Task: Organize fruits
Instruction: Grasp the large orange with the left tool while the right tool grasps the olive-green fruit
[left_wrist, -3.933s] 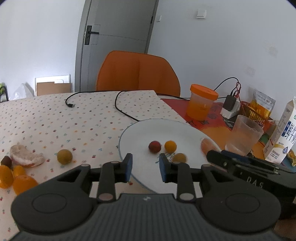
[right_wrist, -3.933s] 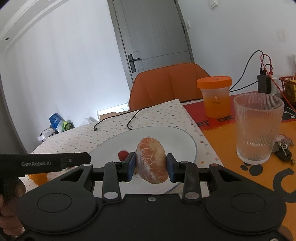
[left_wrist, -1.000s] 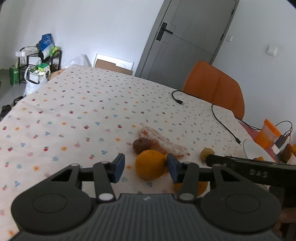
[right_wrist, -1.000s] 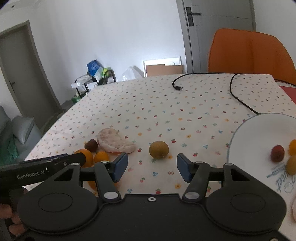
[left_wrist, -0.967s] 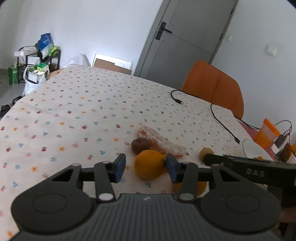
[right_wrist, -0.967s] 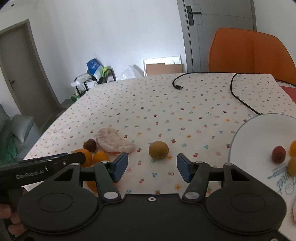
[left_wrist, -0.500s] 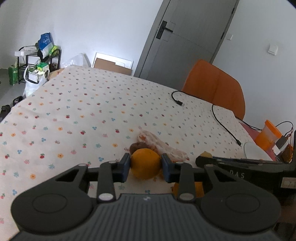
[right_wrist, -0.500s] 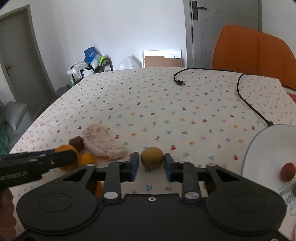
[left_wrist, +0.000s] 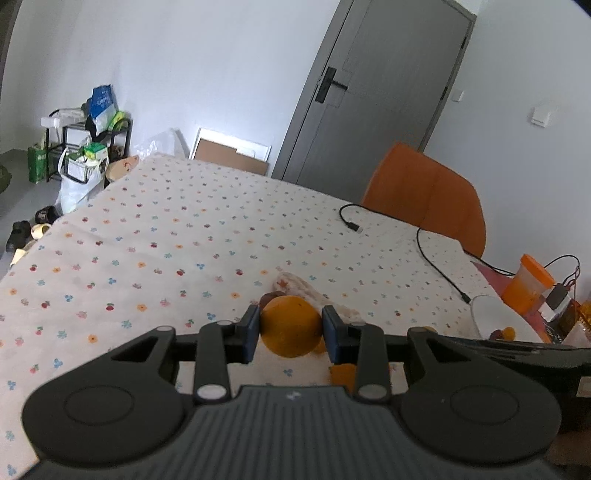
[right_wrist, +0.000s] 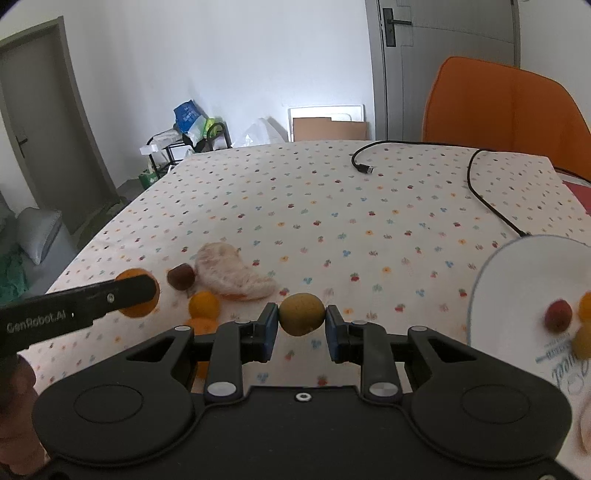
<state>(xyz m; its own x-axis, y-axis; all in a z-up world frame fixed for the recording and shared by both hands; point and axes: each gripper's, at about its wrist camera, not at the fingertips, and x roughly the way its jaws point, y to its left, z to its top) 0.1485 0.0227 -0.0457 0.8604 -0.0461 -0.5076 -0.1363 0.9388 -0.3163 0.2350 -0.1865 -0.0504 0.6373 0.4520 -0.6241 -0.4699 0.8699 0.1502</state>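
Both grippers are loaded right now: left gripper (left_wrist: 291, 328) jaws clamped on an orange (left_wrist: 290, 326), right gripper (right_wrist: 301, 328) jaws pinching a small brownish-green fruit (right_wrist: 301, 314). Looks like the pickup step's done. Next I'd carry both over to the white plate (right_wrist: 524, 280) on the right and let go gently so nothing rolls.

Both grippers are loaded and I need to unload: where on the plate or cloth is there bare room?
The white plate is bare across its near-left and far parts; its right edge holds a red fruit and orange ones. The cloth between the peeled segment and black cable is open. It is crowded around the dark fruit.
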